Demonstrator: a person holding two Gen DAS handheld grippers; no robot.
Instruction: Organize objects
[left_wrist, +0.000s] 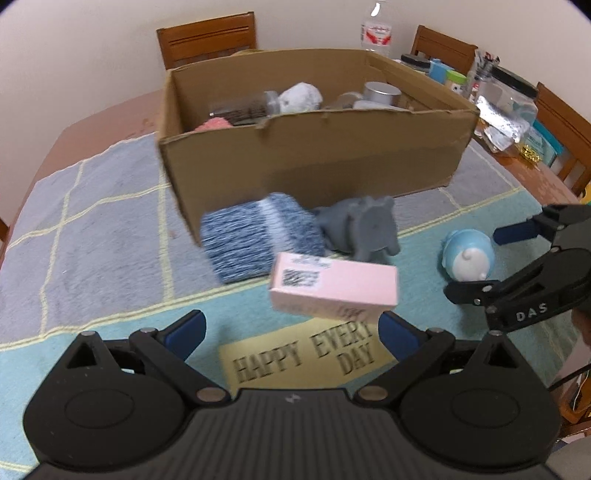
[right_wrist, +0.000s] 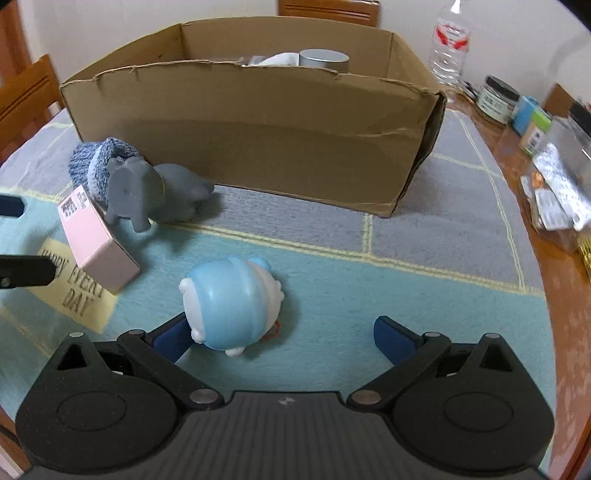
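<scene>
You are working at a reddish-brown wooden table covered by a grey and teal checked mat. Wooden chairs stand along its far side against a plain cream wall. The light is soft and even.

The left gripper, fingers spread, faces a pink box before the cardboard box.

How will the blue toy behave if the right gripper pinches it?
The blue toy looks like smooth, rounded plastic, so it may squirt from the right gripper. Lying on its side on the mat, it could roll. Probably hollow and light.
</scene>
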